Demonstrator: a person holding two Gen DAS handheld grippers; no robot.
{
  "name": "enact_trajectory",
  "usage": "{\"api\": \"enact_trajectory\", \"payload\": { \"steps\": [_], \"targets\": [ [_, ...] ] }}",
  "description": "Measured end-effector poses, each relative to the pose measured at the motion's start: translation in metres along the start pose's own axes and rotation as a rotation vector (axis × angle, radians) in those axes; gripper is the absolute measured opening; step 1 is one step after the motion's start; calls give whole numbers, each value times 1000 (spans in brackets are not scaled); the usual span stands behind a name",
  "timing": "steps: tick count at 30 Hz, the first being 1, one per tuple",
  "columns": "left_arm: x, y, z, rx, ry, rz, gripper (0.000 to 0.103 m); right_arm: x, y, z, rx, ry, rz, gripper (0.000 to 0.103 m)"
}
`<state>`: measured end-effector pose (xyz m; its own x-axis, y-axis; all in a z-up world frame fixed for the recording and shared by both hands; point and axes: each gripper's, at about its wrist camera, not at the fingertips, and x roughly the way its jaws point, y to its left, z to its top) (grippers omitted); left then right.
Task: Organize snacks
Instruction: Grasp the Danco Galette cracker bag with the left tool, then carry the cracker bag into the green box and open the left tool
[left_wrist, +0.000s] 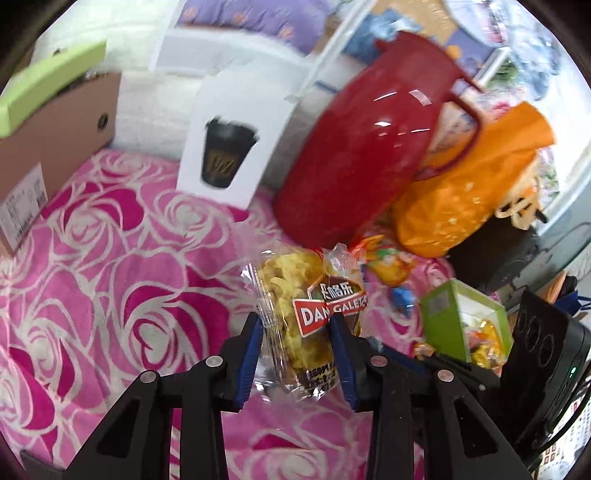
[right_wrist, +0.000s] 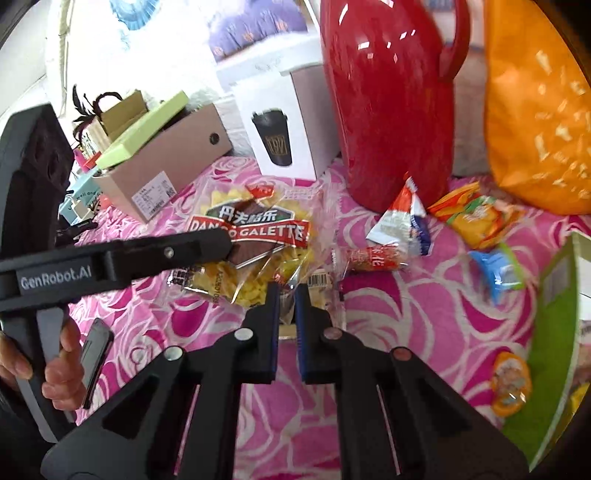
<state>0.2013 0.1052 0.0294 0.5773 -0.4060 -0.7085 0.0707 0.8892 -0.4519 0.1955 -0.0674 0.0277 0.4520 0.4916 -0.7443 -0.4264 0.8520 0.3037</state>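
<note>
We grip the galette snack bag (left_wrist: 310, 321) between the clenched fingers of our left gripper (left_wrist: 297, 325), in front of the red jug (left_wrist: 365, 136). Our right gripper (right_wrist: 287, 295), near that jug, pinches the bag's clear edge; loose snack packets (right_wrist: 476, 218) lie beside the jug.

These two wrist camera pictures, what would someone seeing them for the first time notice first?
Probably the big glossy red jug standing at the back of the pink rose-patterned cloth, with an orange bag close on its right. Next, the clear Dango Galette snack pack, clamped between the left gripper's blue-padded jaws. Small bright wrappers lie scattered in front of the jug, and the right gripper is pinched on a clear wrapper.
</note>
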Motion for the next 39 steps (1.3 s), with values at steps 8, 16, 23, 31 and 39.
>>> {"api": "enact_trajectory", "payload": {
  "steps": [8, 16, 23, 31, 39],
  "targets": [
    [-35, -62, -7, 80, -58, -78, 34, -77, -11, -20, 34, -135, -16, 10],
    [-22, -157, -23, 210, -32, -199, 34, -163, -60, -53, 120, -240, -127, 10],
    [30, -246, -48, 304, 81, -308, 34, -217, -117, -93, 233, -272, -263, 11],
    [81, -306, -68, 402, 165, -355, 35, -242, -180, -118, 368, -284, -368, 11],
    [121, -313, -67, 423, 182, -249, 35, -222, -206, -115, 354, -248, -460, 15]
  ]
}}
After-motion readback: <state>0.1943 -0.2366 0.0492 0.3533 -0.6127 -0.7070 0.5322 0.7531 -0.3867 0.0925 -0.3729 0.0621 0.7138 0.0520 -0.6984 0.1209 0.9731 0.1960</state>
